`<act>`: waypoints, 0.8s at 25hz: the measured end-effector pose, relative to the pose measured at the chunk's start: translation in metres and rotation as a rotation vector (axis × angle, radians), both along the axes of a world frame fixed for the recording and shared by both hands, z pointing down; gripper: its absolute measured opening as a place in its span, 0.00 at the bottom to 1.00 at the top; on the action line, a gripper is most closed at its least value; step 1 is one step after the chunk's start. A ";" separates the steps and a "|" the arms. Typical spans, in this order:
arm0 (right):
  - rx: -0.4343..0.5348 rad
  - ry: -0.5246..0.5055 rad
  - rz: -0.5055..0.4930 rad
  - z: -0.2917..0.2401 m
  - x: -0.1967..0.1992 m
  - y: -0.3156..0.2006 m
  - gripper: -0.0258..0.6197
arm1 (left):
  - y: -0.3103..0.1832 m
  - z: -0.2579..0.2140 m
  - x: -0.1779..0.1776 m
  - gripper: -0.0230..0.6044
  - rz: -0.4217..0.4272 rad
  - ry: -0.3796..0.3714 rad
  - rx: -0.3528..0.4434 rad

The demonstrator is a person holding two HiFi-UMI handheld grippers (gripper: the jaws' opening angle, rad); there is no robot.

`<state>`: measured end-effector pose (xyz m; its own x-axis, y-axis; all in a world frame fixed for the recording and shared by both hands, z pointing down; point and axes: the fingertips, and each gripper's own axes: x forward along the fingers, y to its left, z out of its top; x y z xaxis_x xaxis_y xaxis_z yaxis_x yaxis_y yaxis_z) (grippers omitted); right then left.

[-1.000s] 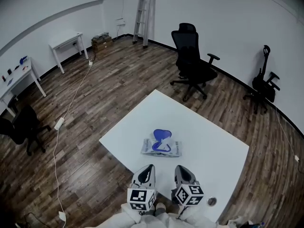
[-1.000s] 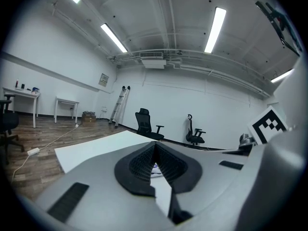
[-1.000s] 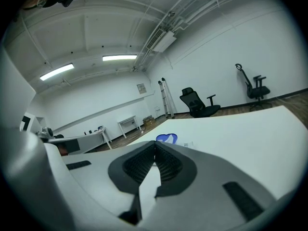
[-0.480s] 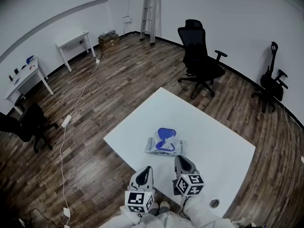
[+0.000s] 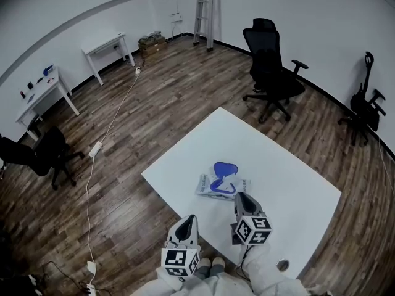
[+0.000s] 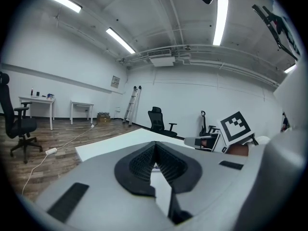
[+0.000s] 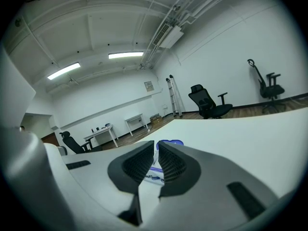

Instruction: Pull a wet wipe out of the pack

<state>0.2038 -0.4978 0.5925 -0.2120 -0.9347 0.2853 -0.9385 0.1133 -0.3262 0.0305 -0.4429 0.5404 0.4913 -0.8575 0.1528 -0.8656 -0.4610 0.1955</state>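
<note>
White sleeves (image 5: pixel 266 275), marker cubes (image 5: pixel 181 261) and black ribbed fingers (image 6: pixel 137 167) show.

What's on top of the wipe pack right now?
Only its blue flap, seemingly lifted at the far side of the pack. The right tongs sit just short of it, not on it. Whether a wipe pokes out underneath the flap cannot be seen.

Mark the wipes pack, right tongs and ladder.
wipes pack (image 5: pixel 217 188), head view, middle of its printed top.
right tongs (image 5: pixel 241 195), head view, between the fingertips.
ladder (image 5: pixel 207 14), head view, middle of its frame.
</note>
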 end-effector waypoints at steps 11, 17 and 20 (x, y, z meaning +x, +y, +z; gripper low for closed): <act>-0.034 -0.007 -0.012 0.014 0.002 -0.014 0.12 | -0.001 0.003 -0.010 0.03 -0.041 -0.008 -0.008; -0.048 -0.001 -0.019 0.020 0.008 -0.024 0.15 | 0.001 0.003 -0.010 0.03 -0.062 -0.009 -0.009; -0.055 0.000 -0.020 0.021 0.010 -0.029 0.16 | 0.002 0.004 -0.011 0.04 -0.073 -0.012 -0.015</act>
